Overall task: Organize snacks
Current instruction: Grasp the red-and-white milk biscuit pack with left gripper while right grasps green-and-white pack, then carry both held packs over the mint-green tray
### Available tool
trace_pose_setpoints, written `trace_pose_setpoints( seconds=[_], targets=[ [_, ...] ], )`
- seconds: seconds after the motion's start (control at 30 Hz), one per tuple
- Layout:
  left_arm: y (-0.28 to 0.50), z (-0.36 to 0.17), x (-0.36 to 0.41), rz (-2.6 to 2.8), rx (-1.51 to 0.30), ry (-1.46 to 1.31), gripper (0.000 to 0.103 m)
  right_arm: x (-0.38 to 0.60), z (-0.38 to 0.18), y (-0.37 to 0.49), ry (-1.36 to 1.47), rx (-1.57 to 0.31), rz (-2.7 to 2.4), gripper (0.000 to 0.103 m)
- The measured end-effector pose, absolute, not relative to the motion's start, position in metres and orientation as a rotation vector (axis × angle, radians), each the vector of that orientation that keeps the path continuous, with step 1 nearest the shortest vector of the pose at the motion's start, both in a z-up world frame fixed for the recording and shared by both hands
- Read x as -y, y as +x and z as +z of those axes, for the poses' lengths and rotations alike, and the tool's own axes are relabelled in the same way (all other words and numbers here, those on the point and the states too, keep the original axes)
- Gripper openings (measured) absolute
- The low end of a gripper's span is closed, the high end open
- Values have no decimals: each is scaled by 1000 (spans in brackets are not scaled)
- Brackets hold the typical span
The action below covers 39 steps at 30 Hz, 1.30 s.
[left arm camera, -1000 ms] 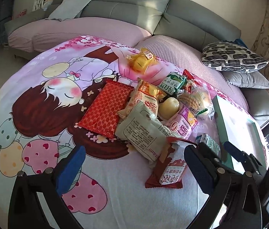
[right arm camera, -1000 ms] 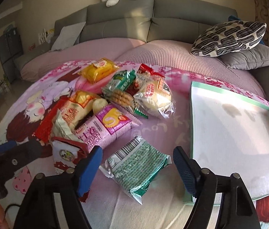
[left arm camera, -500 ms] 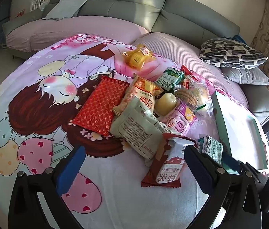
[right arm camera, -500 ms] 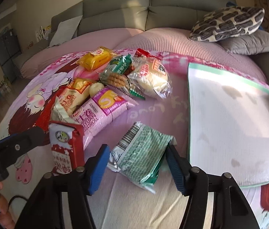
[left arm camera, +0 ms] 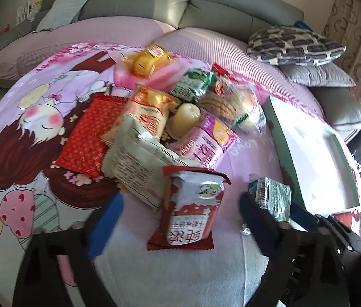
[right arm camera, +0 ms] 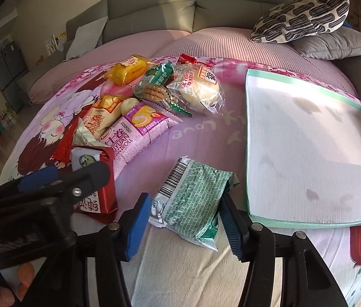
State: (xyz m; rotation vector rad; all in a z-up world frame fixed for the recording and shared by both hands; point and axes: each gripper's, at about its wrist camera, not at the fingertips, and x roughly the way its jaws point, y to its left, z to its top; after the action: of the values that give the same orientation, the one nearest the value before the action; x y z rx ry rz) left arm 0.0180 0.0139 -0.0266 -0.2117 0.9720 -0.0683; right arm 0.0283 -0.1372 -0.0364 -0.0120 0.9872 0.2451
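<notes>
My right gripper point(right arm camera: 185, 199) is closing its jaws on a green snack packet point(right arm camera: 193, 199) lying on the cartoon bedspread; both blue pads touch its sides. In the left wrist view the same green packet point(left arm camera: 270, 199) shows at the right. A red-and-white packet point(left arm camera: 193, 204) stands between the fingers of my left gripper point(left arm camera: 180, 199), whose jaws are closing; gaps remain on both sides. An empty green-rimmed white tray point(right arm camera: 249, 128) lies just right of the green packet.
A pile of snacks sits beyond: a pink roll packet point(right arm camera: 139, 128), a yellow packet point(right arm camera: 126, 71), a wrapped bun point(right arm camera: 198, 89), a flat red packet point(left arm camera: 88, 133). A grey sofa point(right arm camera: 154, 7) with patterned cushions point(right arm camera: 300, 18) lies behind.
The right jaws narrowed from well apart onto the green packet. The left gripper moved forward until the red-and-white packet stood between its fingers, and its jaws came closer together.
</notes>
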Motion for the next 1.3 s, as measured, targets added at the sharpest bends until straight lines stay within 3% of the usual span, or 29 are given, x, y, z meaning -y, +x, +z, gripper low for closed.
trace_pose_setpoints(
  seconds=[0.17,0.27,1.3],
  targets=[
    [20,-35,-7,-77,-999,-199,55,137,-37,28,-17,-989,245,58],
    [20,-36,-8,-68,-991,-192,45,137,-37,28,-15,-989,245,58],
    [17,-39,-15,-71,-986,-232,45,125,-54,39,-58,-1004,206,56]
  ],
)
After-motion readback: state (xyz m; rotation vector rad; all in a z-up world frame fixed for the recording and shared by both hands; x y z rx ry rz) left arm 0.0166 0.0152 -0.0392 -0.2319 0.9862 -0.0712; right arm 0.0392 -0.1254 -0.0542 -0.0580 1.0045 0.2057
